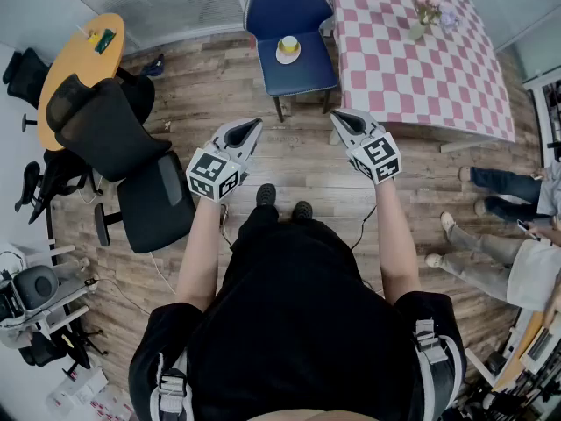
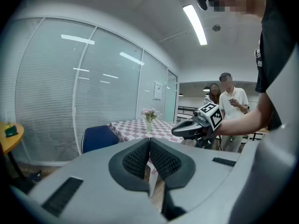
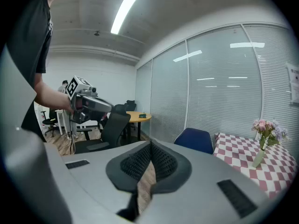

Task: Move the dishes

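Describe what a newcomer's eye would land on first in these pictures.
Two shut, empty tools are held out in front: the left hand-held gripper and the right hand-held gripper. Beyond them, a yellow cup on a saucer sits on the blue chair, beside the pink checked table with flowers.

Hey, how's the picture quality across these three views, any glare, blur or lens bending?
Head view: evenly lit, sharp, floorboards bow toward the edges. Left gripper view: strong fisheye with black corners, ceiling light strip blown out, reflections streak the glass wall. Right gripper view: same fisheye, overhead tube light glares.
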Action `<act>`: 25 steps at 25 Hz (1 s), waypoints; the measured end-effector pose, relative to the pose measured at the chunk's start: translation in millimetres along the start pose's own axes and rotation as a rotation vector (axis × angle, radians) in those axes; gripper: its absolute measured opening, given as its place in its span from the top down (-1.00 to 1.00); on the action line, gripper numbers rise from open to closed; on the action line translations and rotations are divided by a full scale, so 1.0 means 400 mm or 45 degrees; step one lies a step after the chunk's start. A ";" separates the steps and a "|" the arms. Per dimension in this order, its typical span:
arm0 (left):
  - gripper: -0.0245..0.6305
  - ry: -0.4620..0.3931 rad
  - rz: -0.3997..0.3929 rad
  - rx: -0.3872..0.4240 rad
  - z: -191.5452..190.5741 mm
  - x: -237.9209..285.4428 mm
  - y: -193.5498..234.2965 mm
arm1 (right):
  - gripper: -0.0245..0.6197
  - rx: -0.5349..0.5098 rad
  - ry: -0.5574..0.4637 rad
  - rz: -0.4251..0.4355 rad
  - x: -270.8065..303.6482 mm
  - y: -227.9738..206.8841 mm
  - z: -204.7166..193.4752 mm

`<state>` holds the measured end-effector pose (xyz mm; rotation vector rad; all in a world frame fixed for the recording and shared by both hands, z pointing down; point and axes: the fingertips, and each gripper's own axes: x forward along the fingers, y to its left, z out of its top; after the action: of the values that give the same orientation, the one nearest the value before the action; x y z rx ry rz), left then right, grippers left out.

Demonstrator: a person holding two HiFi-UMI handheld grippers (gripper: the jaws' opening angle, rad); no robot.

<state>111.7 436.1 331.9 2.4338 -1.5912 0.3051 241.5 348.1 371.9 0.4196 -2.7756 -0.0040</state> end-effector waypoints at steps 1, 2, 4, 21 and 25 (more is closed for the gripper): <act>0.85 0.002 0.000 0.001 -0.001 0.003 -0.004 | 0.88 0.001 0.001 -0.001 -0.003 -0.002 -0.003; 0.85 0.003 0.001 0.002 -0.001 0.005 -0.008 | 0.88 0.003 0.002 -0.002 -0.006 -0.004 -0.005; 0.85 0.009 0.002 0.003 -0.001 0.007 -0.015 | 0.88 0.008 0.003 -0.003 -0.012 -0.007 -0.010; 0.85 0.013 0.045 0.006 0.004 0.054 -0.029 | 0.88 -0.036 0.040 -0.018 -0.030 -0.059 -0.062; 0.85 0.009 0.058 -0.001 0.002 0.066 -0.006 | 0.88 -0.036 0.048 -0.011 -0.010 -0.069 -0.067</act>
<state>124.5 413.8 338.6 2.3958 -1.6451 0.3203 261.9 324.1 394.3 0.4198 -2.7336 -0.0374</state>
